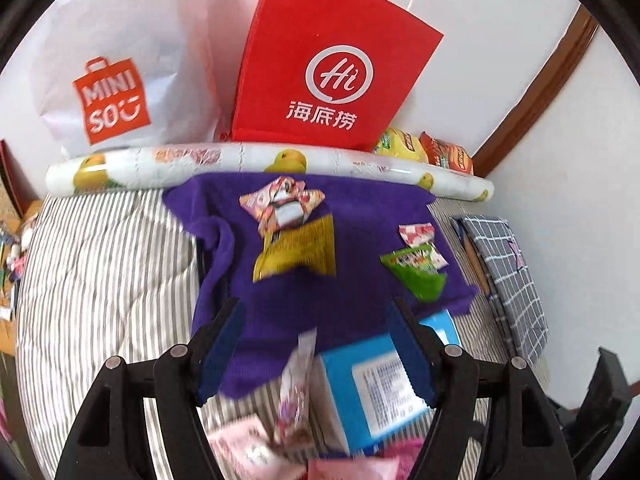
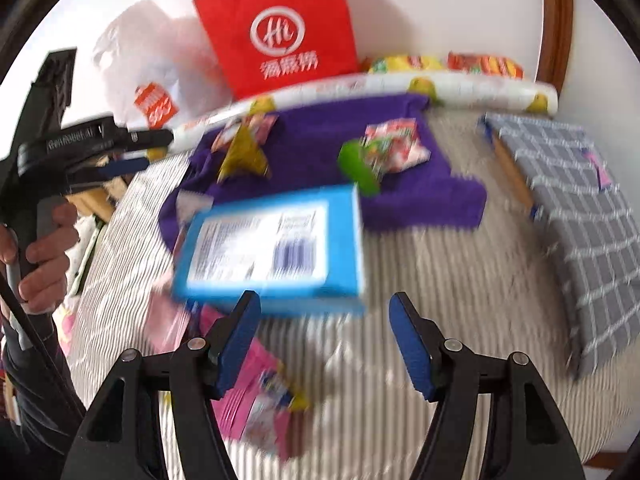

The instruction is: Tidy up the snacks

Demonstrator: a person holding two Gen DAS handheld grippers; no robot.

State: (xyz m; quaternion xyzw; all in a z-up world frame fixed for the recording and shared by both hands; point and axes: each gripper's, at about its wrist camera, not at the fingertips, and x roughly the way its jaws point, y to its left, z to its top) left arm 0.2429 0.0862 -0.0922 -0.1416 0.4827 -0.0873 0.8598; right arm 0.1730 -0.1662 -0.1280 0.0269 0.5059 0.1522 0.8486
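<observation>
The left gripper (image 1: 316, 344) is hovering above the near edge of a purple fleece cloth (image 1: 352, 216) with its blue-padded jaws standing wide apart and gripping nothing. The right gripper (image 2: 324, 340) is likewise hanging with its jaws spread wide and nothing between them, just in front of a blue rectangular cardboard box with a white barcode label (image 2: 276, 248).

The purple fleece cloth is lying on a grey-and-white striped quilt (image 1: 104, 280). On the cloth, the snacks are sitting in two groups, well apart. At the far middle, a cluster of pink-and-white small packets (image 1: 280, 200) is overlapping a yellow-green foil packet (image 1: 300, 252). At the right, a red-and-white small packet (image 1: 416, 234) is resting just beside a bright green packet (image 1: 420, 276).

The blue box is lying partly on the cloth's near edge and partly on the quilt. More snacks are lying on the quilt near the box: a pink wrapped packet (image 1: 296, 392) just left of it, and a magenta packet (image 2: 248, 400) below it; both are blurred.

Behind the cloth, a white roll printed with yellow fruit (image 1: 256, 160) is lying across the quilt. A red paper carrier bag with a white logo (image 1: 320, 64) and a white plastic bag with an orange logo (image 1: 120, 60) are standing against the wall. A grey checked folded fabric (image 1: 508, 280) is lying at the right.
</observation>
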